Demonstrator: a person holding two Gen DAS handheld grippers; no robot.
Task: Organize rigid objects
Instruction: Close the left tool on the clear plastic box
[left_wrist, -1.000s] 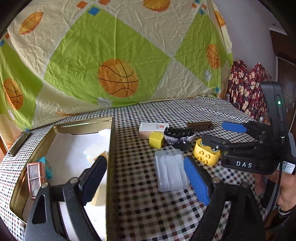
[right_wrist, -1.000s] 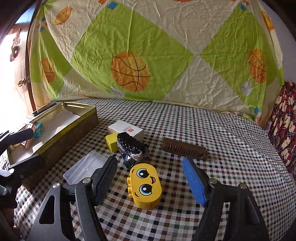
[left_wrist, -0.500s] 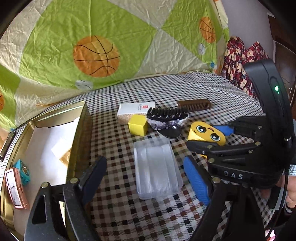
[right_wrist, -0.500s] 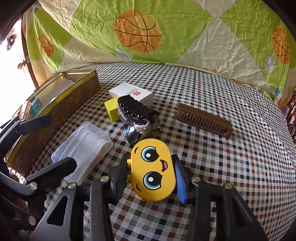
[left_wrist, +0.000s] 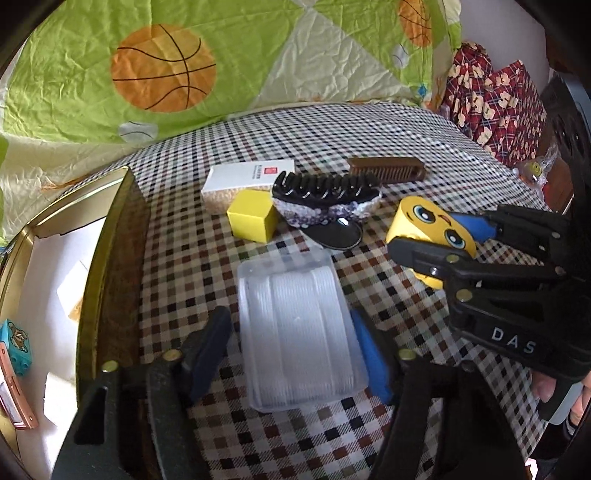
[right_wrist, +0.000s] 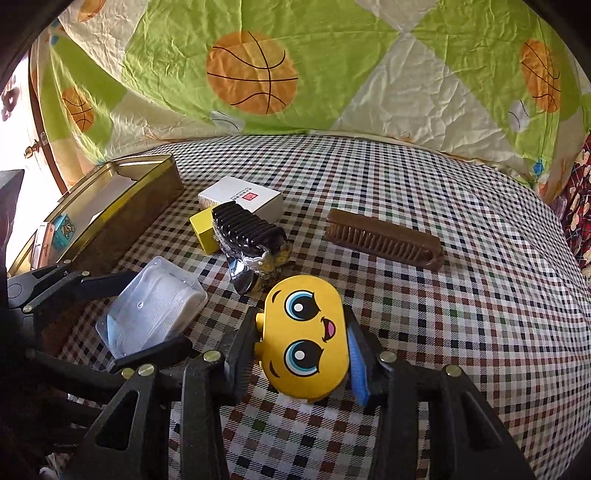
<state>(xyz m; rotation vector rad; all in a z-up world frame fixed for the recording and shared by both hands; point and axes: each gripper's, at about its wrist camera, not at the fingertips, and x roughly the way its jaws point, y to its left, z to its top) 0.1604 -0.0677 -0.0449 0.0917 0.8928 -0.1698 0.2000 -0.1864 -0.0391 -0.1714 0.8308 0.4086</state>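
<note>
My right gripper (right_wrist: 301, 354) is shut on a yellow face block (right_wrist: 306, 338), lifted a little off the checked table; it also shows in the left wrist view (left_wrist: 430, 236). My left gripper (left_wrist: 291, 345) has its jaws around a clear plastic case (left_wrist: 301, 338) lying on the table, the blue pad touching its right side; whether the left pad touches it is unclear. The case also shows in the right wrist view (right_wrist: 153, 314). A gold tin box (left_wrist: 110, 236) stands at the left with a blue block (left_wrist: 14, 345) and a pink case (left_wrist: 13, 391) inside.
Behind the case lie a yellow cube (left_wrist: 253, 216), a white box (left_wrist: 251, 175), a black hair clip (left_wrist: 327, 197) and a brown comb (left_wrist: 386, 170). A basketball-print sheet (left_wrist: 258, 55) hangs behind the table. Red patterned fabric (left_wrist: 495, 99) lies at the far right.
My right gripper closed on the yellow face block and lifted it. My left gripper moved right from the tin, came down around the clear case and narrowed onto it.
</note>
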